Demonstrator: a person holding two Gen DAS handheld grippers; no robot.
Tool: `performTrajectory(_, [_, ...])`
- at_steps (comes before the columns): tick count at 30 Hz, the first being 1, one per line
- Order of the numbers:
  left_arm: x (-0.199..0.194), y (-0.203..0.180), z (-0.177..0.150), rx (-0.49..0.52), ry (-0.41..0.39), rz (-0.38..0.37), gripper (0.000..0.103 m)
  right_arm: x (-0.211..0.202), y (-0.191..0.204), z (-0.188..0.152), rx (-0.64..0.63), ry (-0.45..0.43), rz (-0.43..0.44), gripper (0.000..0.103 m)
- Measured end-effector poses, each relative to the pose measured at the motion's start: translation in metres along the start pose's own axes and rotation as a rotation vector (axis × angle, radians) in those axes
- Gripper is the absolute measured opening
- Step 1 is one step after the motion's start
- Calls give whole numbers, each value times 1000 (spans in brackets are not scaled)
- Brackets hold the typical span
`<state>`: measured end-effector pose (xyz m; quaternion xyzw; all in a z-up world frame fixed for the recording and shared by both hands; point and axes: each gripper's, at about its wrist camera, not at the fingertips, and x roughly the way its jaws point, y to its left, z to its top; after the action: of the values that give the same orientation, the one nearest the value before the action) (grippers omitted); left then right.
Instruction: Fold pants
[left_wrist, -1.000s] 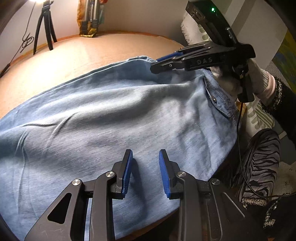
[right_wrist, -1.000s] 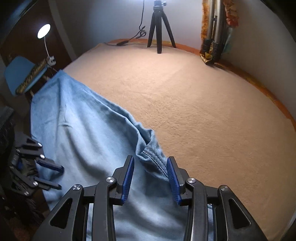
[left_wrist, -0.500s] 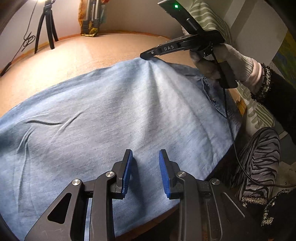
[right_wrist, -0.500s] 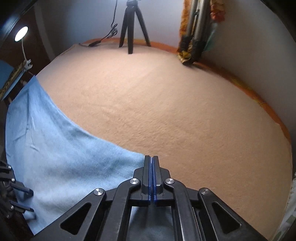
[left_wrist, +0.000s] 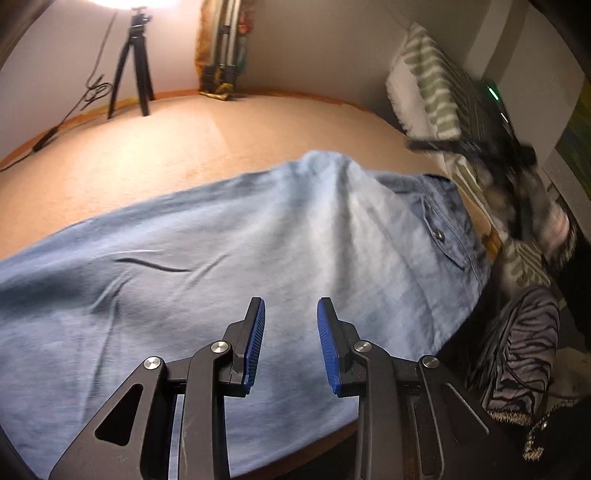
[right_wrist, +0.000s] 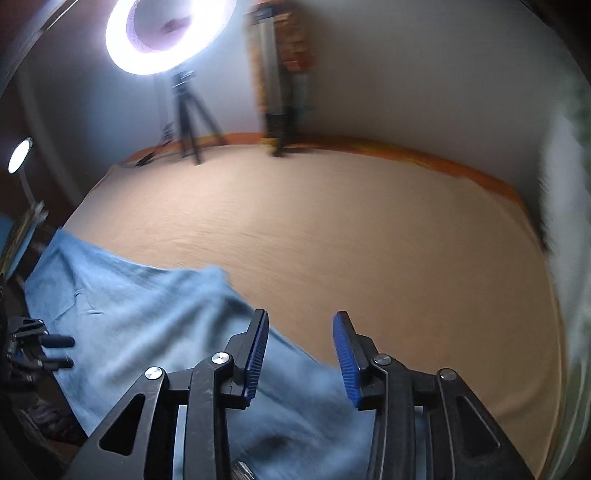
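Observation:
Light blue denim pants (left_wrist: 240, 258) lie spread on a tan bed cover (left_wrist: 221, 140), waistband with a pocket button (left_wrist: 439, 233) at the right near the bed edge. My left gripper (left_wrist: 290, 343) is open and empty, hovering above the near part of the pants. My right gripper (right_wrist: 300, 354) is open and empty, raised above the pants' far edge (right_wrist: 147, 306). In the left wrist view the right gripper (left_wrist: 480, 144) is a blur, lifted at the right, clear of the cloth. A raised ridge of fabric (left_wrist: 332, 166) remains on the pants.
A black tripod (left_wrist: 133, 66) with a ring light (right_wrist: 170, 33) stands at the bed's far side. Folded stands (left_wrist: 221, 55) lean in the corner. A striped pillow (left_wrist: 432, 92) lies at the right. The person's patterned leg (left_wrist: 524, 339) is beside the bed.
My right gripper was shut on the pants' far edge, has let it go, opened, and lifted away to the right. The fabric has dropped back. My left gripper has hardly moved.

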<state>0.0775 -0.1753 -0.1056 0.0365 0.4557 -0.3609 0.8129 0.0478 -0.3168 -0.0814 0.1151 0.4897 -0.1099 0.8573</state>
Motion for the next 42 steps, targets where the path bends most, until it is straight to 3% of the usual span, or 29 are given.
performTrajectory(5, [2, 3, 0, -14, 0, 9, 27, -23, -71, -49, 205, 18, -106, 50])
performTrajectory(12, [11, -7, -1, 12, 19, 10, 27, -13, -110, -82, 341, 71, -77, 64])
performTrajectory(16, [11, -8, -1, 11, 20, 9, 27, -3, -114, -84, 370, 76, -41, 62])
performTrajectory(20, [9, 1, -2, -20, 16, 16, 27, -1, -108, -82, 362, 63, 30, 20])
performTrajectory(24, [2, 14, -3, -46, -3, 54, 27, -18, -91, -81, 289, 2, -61, 13])
performTrajectory(28, [-13, 38, -1, -91, -38, 127, 27, -12, -72, -78, 187, 48, -212, 14])
performTrajectory(31, [-35, 68, -2, -164, -82, 187, 27, -16, -62, -72, 147, 54, -250, 34])
performTrajectory(35, [-56, 105, -13, -259, -107, 249, 27, -42, -47, -53, 111, -11, -283, 36])
performTrajectory(39, [-66, 136, -30, -320, -96, 313, 27, -56, -11, -26, 26, -65, -203, 37])
performTrajectory(42, [-74, 150, -42, -355, -99, 340, 27, -50, 30, -2, -37, -80, -61, 37])
